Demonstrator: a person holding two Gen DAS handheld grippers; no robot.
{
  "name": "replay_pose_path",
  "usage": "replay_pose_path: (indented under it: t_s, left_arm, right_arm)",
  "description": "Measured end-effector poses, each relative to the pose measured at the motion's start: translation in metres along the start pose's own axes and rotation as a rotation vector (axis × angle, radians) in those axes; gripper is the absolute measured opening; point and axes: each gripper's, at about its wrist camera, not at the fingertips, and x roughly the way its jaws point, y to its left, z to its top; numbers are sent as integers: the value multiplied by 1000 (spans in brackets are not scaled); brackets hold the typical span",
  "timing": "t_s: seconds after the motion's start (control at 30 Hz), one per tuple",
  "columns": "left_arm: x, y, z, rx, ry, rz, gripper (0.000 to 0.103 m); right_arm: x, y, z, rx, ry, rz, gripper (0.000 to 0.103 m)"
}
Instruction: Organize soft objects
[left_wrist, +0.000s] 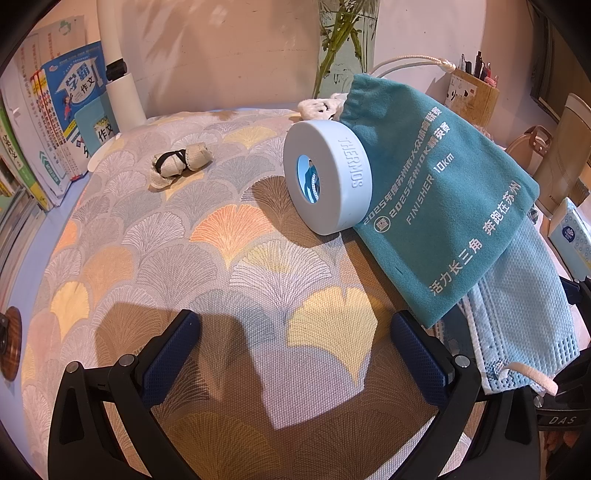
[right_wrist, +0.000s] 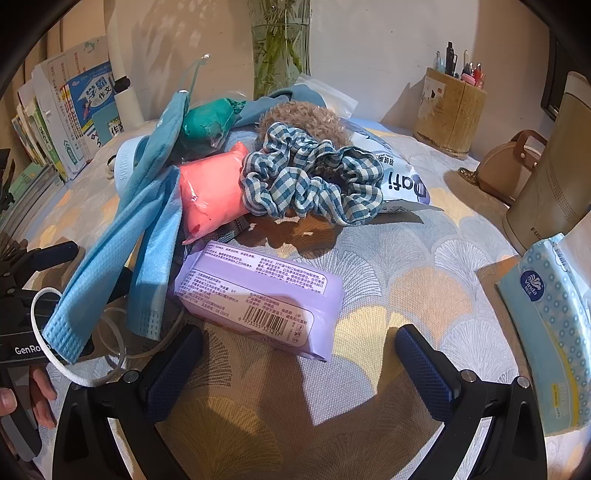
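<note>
From my left wrist view, the left gripper has its fingers spread and empty over bare patterned worktop; only here I see the teal pouch against a pale ring, face masks beneath. From my right view, the right gripper is released too; purple wipes pack just ahead, checked scrunchie behind, open cloth rightward.
</note>
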Motion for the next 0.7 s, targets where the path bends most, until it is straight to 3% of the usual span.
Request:
replay_pose_path:
  t_s: [0.13, 0.33, 0.4, 0.57, 0.7]
  left_arm:
    - [-7, 1, -9, 11, 21, -13, 103]
    - [-33, 15, -35, 143, 125, -107, 103]
    - [-41, 26, -39, 139, 147, -90, 102]
    - [-66, 52, -22, 104, 41, -75, 102]
    - [-54, 44, 19, 99, -37, -210, 102]
  right_arm:
    - [0, 0, 0, 3, 7, 4, 103]
    - [-13, -3, -16, -29, 35, 51, 103]
    - [-18, -6, -23, -58, 53, 79, 103]
    - [-26, -16, -25, -13, 49, 59, 103]
    - [-21, -14, -15, 32, -1, 98, 103]
